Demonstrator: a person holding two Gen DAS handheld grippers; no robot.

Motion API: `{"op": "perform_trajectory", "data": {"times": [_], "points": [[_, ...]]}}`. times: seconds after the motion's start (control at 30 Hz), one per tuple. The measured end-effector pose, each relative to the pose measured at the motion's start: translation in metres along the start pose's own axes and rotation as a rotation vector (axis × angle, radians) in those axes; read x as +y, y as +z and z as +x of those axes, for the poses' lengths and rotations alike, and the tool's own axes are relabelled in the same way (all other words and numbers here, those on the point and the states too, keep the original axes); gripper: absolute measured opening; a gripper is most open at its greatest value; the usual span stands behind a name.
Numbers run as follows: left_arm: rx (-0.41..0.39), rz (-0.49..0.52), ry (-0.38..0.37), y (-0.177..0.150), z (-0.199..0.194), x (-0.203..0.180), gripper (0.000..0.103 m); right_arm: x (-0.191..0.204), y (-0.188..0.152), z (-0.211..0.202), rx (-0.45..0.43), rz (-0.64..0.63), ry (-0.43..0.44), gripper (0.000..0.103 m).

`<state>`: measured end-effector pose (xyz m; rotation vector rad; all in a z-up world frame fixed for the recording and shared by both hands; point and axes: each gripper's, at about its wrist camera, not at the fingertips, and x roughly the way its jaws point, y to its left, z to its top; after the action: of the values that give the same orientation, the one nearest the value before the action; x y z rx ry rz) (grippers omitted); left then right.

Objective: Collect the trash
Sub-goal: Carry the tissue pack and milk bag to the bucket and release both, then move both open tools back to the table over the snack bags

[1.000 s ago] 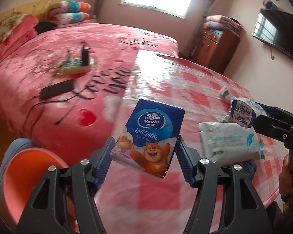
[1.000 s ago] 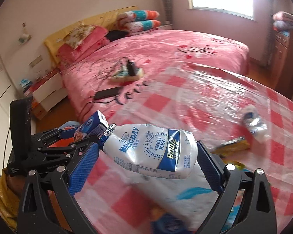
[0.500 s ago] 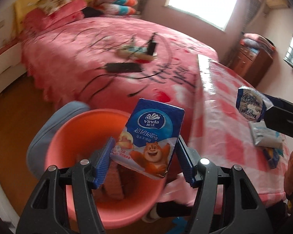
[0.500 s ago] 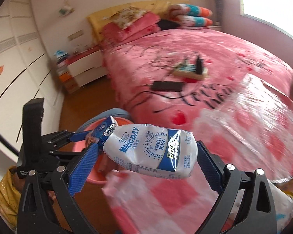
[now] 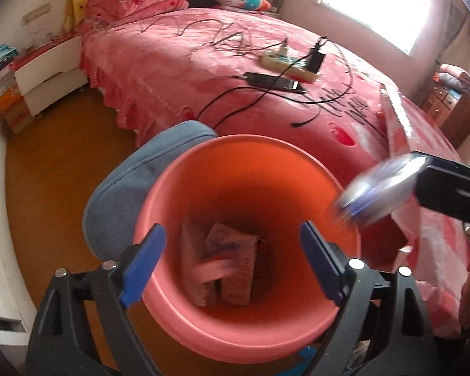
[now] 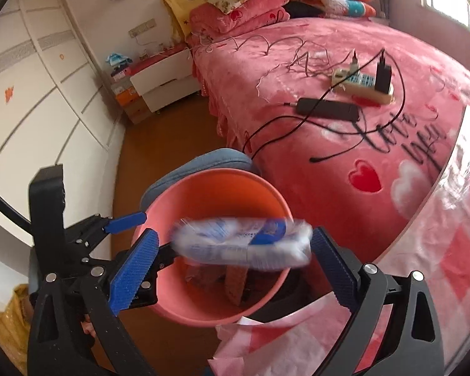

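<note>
Two grippers hang over the pink bin [image 5: 297,169], which stands on the floor between the bed [image 5: 203,62] and the checked surface [image 6: 454,266]. Your left gripper [image 5: 232,260] has just been opening its jaws; they stand wide with nothing between them, and blurred cartons [image 5: 222,266] lie at the bin's bottom. Your right gripper [image 6: 235,260] has its jaws wide, and a blurred white-and-blue pouch [image 6: 244,244] spans them above the bin's mouth; whether the pads press on it you cannot tell. A blue cushion [image 5: 125,194] touches the bin's far side.
</note>
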<state>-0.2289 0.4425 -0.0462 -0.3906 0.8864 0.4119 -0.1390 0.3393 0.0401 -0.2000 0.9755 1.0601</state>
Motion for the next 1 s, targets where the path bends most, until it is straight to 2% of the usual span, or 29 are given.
{"op": "perform_trajectory", "data": {"times": [0.17, 0.37, 0.6, 0.83, 1.0], "points": [[-0.004, -0.047, 0.008, -0.004, -0.001, 0.008, 0.089, -0.011, -0.002, -0.011, -0.031, 0.037, -0.004, 0.097], [-0.019, -0.051, 0.046, -0.008, -0.006, 0.008, 0.089, -0.035, -0.006, -0.039, -0.09, 0.137, -0.009, 0.097], [-0.057, -0.061, 0.001, -0.01, -0.014, -0.003, 0.089, -0.043, -0.026, -0.074, -0.144, 0.152, -0.046, 0.097], [-0.06, -0.038, -0.061, -0.008, -0.018, -0.032, 0.089, -0.038, -0.054, -0.103, -0.204, 0.073, -0.159, 0.097], [-0.07, -0.012, -0.094, -0.007, -0.025, -0.056, 0.089, -0.052, -0.071, -0.121, -0.242, 0.098, -0.175, 0.097]]}}
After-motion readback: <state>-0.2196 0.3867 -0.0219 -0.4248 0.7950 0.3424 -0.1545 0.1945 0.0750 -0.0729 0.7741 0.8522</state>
